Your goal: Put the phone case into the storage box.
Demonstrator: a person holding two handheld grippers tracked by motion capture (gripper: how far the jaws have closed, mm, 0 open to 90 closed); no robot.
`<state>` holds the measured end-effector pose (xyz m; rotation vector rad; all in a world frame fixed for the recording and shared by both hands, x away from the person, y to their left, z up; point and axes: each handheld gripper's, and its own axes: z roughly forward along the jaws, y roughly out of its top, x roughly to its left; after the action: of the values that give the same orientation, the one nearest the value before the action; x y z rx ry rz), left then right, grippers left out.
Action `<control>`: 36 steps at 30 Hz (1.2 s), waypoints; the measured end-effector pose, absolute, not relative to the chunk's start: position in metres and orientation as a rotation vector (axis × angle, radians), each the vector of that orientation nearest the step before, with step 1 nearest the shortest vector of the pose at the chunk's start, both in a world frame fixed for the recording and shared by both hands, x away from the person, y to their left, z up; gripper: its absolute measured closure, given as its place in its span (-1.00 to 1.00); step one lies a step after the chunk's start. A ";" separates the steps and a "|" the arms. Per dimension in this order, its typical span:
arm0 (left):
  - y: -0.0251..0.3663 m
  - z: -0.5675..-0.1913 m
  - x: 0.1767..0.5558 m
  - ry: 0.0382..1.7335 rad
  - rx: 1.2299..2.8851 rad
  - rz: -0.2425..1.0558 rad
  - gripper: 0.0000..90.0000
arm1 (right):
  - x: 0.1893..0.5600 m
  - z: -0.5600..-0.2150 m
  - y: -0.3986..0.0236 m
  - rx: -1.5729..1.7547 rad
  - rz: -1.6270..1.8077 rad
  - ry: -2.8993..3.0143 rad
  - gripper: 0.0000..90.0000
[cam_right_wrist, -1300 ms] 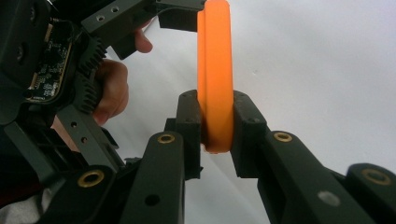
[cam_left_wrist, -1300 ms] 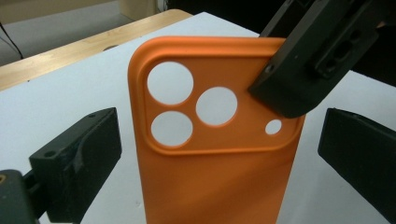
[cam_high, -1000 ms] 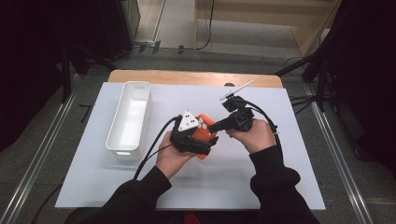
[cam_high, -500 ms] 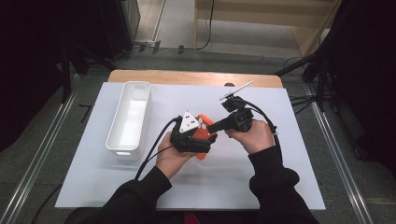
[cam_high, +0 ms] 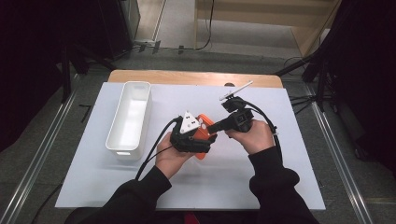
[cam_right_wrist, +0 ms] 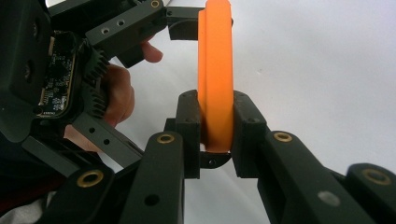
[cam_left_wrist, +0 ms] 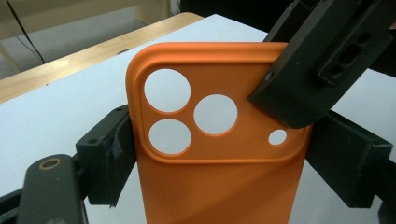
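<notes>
White table (cam_high: 280, 186), bin (cam_high: 129, 119) at left. Orange phone case (cam_left_wrist: 210, 158) mid-air, middle. Right gripper (cam_right_wrist: 216, 123) pinches its edge; left gripper (cam_left_wrist: 219, 154) just closing, pads hugging its sides (touching, looks like). Pull apart, case could bend or drop.

The left tool (cam_left_wrist: 219, 154) has just been closing its jaws, apparently onto the orange phone case (cam_left_wrist: 210, 158).

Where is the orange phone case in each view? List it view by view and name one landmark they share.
High view: the orange phone case sits mid-table between the two hands, mostly hidden by the left gripper.
Left gripper view: centre, camera holes up, side edges between that gripper's pads.
Right gripper view: edge-on, upper centre, clamped by the right gripper.
Shared landmark: the white table cover.
</notes>
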<state>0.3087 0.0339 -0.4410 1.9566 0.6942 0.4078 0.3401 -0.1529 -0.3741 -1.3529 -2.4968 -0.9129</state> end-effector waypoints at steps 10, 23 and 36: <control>0.035 -0.438 0.308 0.683 1.955 0.403 -0.65 | 0.339 -0.372 -0.154 -1.341 -0.930 -2.491 0.64; 0.037 -0.434 0.310 0.673 1.957 0.372 -0.65 | 0.336 -0.371 -0.152 -1.337 -0.944 -2.499 0.56; 0.036 -0.434 0.310 0.663 1.981 0.387 -0.65 | 0.332 -0.361 -0.162 -1.346 -1.009 -2.483 0.37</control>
<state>0.3097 0.0364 -0.4339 1.9810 0.6631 0.3870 0.3325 -0.1619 -0.3609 -1.3455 -2.4833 -1.0089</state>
